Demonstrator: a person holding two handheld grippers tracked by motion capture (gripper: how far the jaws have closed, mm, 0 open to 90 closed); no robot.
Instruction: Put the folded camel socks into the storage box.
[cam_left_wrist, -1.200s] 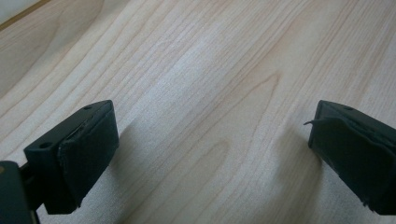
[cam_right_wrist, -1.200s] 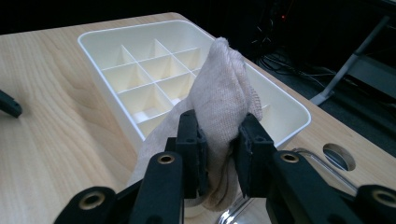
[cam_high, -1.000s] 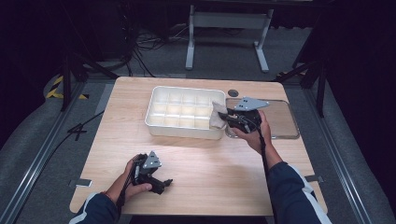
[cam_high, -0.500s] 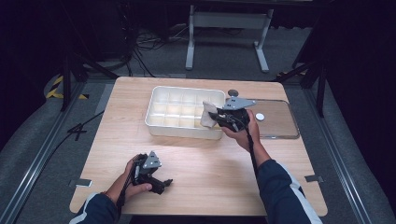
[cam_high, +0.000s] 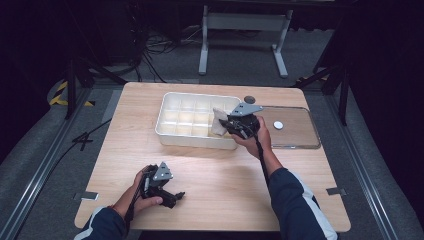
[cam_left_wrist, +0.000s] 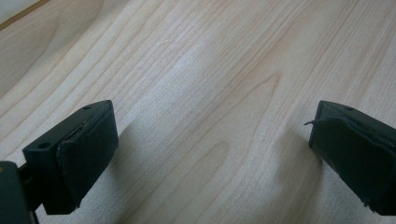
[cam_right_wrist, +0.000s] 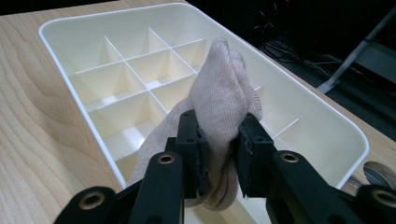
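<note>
The right gripper (cam_right_wrist: 218, 149) has its fingers clamped on a bunched beige knitted sock (cam_right_wrist: 222, 105) above the near-right compartments of the white divided plastic tray (cam_right_wrist: 60, 35), while the left gripper (cam_high: 165, 192) rests open-fingered on the wooden surface (cam_left_wrist: 201, 70), well apart.

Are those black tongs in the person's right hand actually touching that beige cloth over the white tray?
Touching. In the right gripper view, the right tongs pinch the beige cloth from both sides, above the white divided tray.
</note>
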